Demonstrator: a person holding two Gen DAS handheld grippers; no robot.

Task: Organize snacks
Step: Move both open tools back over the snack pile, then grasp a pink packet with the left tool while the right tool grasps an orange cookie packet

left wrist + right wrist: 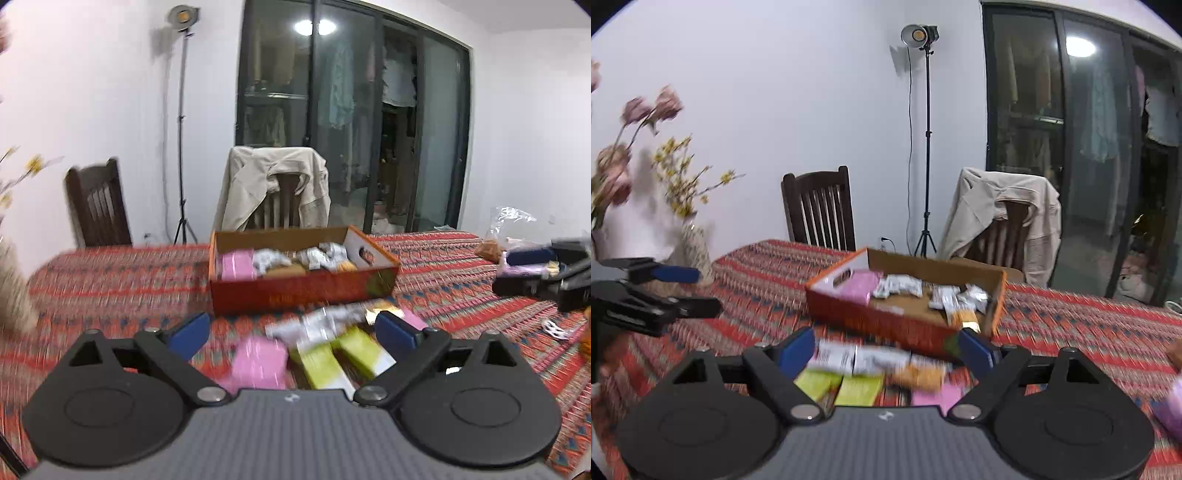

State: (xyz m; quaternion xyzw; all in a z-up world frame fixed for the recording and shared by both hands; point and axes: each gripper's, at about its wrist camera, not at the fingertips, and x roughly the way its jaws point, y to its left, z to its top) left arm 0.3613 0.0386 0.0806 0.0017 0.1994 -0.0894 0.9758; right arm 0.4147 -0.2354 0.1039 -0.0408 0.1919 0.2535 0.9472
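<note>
An orange cardboard box (303, 291) stands on the patterned tablecloth with a pink packet (238, 266) and white wrappers (321, 256) inside. My left gripper (291, 332) is open just in front of it, above loose snacks: a pink packet (260, 363), two green boxes (321, 365) and white packets (321, 321). In the right wrist view my right gripper (886, 350) is open too, over white packets (857, 358), green boxes (860, 389) and an orange-brown snack (919, 374), with the box (871, 321) beyond. No pad presses on anything. Both views are blurred.
A vase of flowers (694, 251) stands at the table's left end. Two wooden chairs (820, 210) are behind the table, one draped with a beige jacket (273, 184). A light stand (927, 147) is by the wall. A clear plastic bag (509, 221) lies far right.
</note>
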